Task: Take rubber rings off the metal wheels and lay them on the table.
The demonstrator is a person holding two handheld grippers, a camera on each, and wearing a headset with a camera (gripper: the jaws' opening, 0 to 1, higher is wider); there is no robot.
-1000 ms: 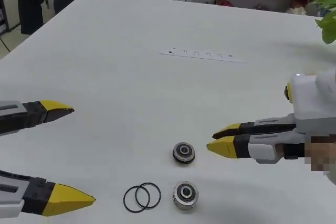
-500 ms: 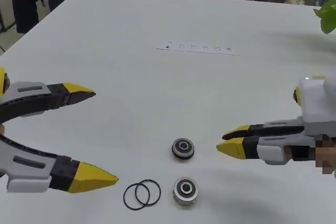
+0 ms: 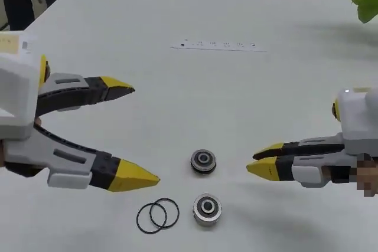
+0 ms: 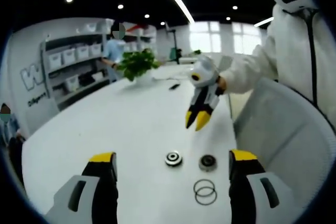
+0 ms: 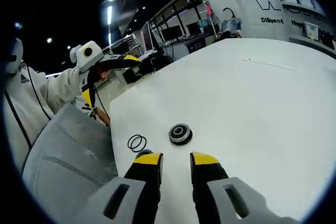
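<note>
Head view, metal wheels [image 3: 204, 162] between left tongs [image 3: 145, 134] and right tongs [image 3: 251, 163]

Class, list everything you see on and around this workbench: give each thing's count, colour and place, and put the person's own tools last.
table: one, white, under everything.
metal wheels: two, silver and black, between the tools.
rubber rings: two, black, overlapping, beside the nearer wheel.
marked strip: one, white, farther up the table.
plant: one, green, far right edge.
left tool: one, yellow-tipped, jaws wide apart, empty.
right tool: one, yellow-tipped, jaws narrowly apart, empty.
</note>
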